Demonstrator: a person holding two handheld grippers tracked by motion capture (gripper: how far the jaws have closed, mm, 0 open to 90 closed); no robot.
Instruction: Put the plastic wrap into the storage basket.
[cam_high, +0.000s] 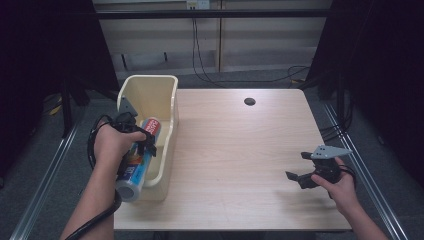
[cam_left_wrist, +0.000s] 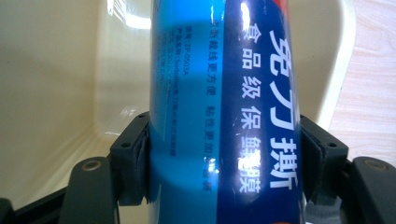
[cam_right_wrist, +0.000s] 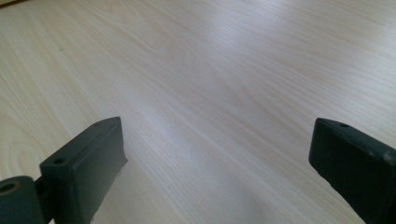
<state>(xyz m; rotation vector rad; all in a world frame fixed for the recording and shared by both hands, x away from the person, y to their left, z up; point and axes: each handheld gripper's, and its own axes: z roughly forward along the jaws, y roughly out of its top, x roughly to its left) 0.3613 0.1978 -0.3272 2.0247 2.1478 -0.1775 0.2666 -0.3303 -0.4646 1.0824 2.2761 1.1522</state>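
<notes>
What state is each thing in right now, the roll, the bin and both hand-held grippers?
Blue roll: clamped, lying tilted over the bin's near wall.
Cream bin: upright, open-topped.
Left hand-held gripper: shut on the roll.
Right hand-held gripper: open, holding nothing, above the table.

The blue cylindrical roll (cam_left_wrist: 224, 112) wears a glossy plastic wrapper that throws white glints. The cream rectangular plastic bin (cam_high: 170, 100) looks smooth with a soft sheen. The pale wooden worktop (cam_right_wrist: 224, 74) shows fine grain under a satin finish. The black jaws of the right gripper (cam_right_wrist: 219, 163) look like matt plastic.
</notes>
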